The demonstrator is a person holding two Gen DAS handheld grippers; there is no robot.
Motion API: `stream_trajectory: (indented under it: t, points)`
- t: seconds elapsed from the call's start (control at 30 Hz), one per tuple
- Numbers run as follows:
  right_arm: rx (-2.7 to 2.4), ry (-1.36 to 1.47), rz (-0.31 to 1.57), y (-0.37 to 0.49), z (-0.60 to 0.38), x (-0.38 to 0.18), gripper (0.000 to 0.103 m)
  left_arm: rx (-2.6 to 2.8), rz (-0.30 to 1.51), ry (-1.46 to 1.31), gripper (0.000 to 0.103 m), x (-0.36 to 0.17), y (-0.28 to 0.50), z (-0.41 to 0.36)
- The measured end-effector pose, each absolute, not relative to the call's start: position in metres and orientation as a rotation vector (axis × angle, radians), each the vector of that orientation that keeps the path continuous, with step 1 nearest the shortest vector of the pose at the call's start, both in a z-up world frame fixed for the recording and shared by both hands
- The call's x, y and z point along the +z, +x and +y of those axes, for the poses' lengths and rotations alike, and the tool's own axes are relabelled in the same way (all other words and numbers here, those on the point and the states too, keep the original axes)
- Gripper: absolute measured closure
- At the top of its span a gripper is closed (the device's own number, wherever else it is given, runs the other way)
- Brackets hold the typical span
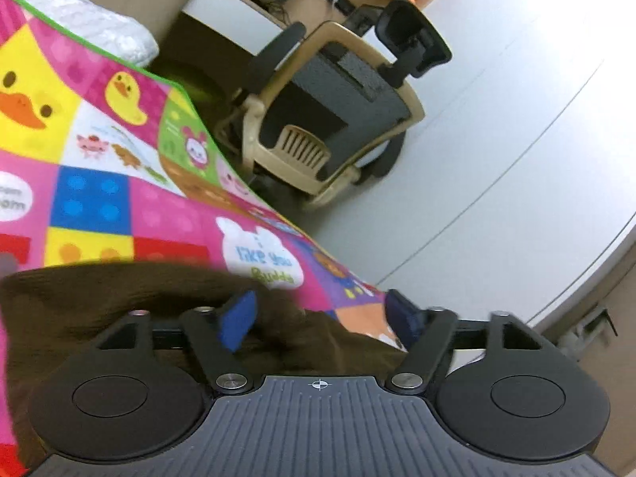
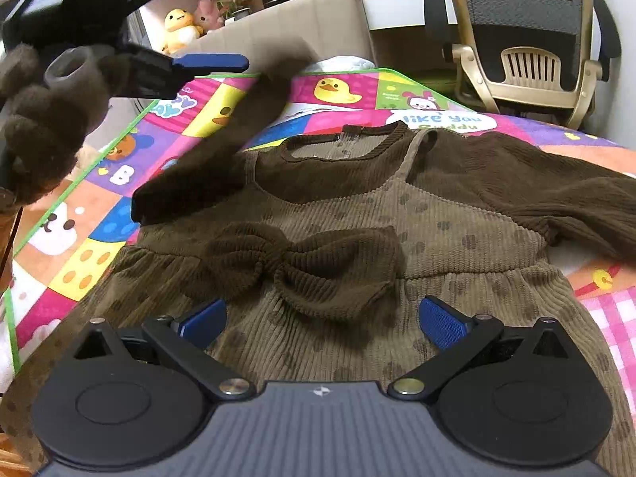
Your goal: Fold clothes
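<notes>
A small dress (image 2: 357, 214) lies face up on a colourful play mat (image 2: 99, 238); it has a khaki dotted corduroy body, dark brown sleeves and a brown bow (image 2: 302, 266). My right gripper (image 2: 322, 322) is open just above the skirt, with the bow right ahead of its pads. The dress's left sleeve (image 2: 222, 139) is blurred and stretches up towards a blue finger (image 2: 210, 63) of the left gripper. In the left wrist view my left gripper (image 1: 320, 318) is open, with dark brown sleeve fabric (image 1: 99, 302) loose under and between its fingers. The right sleeve (image 2: 536, 183) lies spread on the mat.
A hand in a fuzzy brown glove (image 2: 39, 119) holds the left gripper. Past the mat's far edge stand an office chair (image 2: 528, 39), a cardboard box (image 2: 278, 24) and plush toys (image 2: 181, 28). White bubble wrap (image 1: 99, 28) lies beside the mat (image 1: 99, 198). Grey floor (image 1: 516, 119) lies beyond.
</notes>
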State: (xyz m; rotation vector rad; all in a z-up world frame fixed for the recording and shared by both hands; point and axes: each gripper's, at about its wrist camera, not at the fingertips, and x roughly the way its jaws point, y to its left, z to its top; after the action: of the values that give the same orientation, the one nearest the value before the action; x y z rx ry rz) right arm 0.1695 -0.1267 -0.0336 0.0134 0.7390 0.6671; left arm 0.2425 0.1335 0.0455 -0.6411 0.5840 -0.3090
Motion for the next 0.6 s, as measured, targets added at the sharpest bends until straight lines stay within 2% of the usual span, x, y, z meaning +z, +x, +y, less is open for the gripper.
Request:
stream_trajectory:
  t: [0.07,0.27,0.33,0.37,0.4,0.53,0.57,0.6]
  points:
    - [0.675,0.006,0.738,0.168,-0.127,-0.029,0.000,-0.290,0.568,-0.581,0.010,0.048,0.231,0.137]
    - [0.652,-0.070,0.636,0.192,-0.113,0.021,0.001,-0.132,0.501,-0.264,0.005,0.051,0.182,0.156]
    - [0.614,-0.097,0.618,0.213,-0.103,0.036,0.012,-0.103,0.522,-0.197,0.005,0.041,0.171,0.159]
    - [0.599,-0.097,0.628,0.225,-0.096,0.039,0.022,-0.098,0.537,-0.174,0.005,0.034,0.165,0.160]
    - [0.588,-0.085,0.655,0.241,-0.087,0.035,0.028,-0.092,0.552,-0.151,0.005,0.028,0.160,0.161]
    - [0.545,-0.057,0.721,0.287,-0.053,0.003,0.030,-0.115,0.593,-0.092,0.004,0.010,0.149,0.158]
    - [0.546,-0.043,0.743,0.295,-0.045,-0.007,0.040,-0.116,0.600,-0.086,0.004,0.007,0.147,0.158]
    - [0.557,-0.028,0.767,0.299,-0.037,-0.015,0.058,-0.117,0.607,-0.079,0.004,0.005,0.145,0.158]
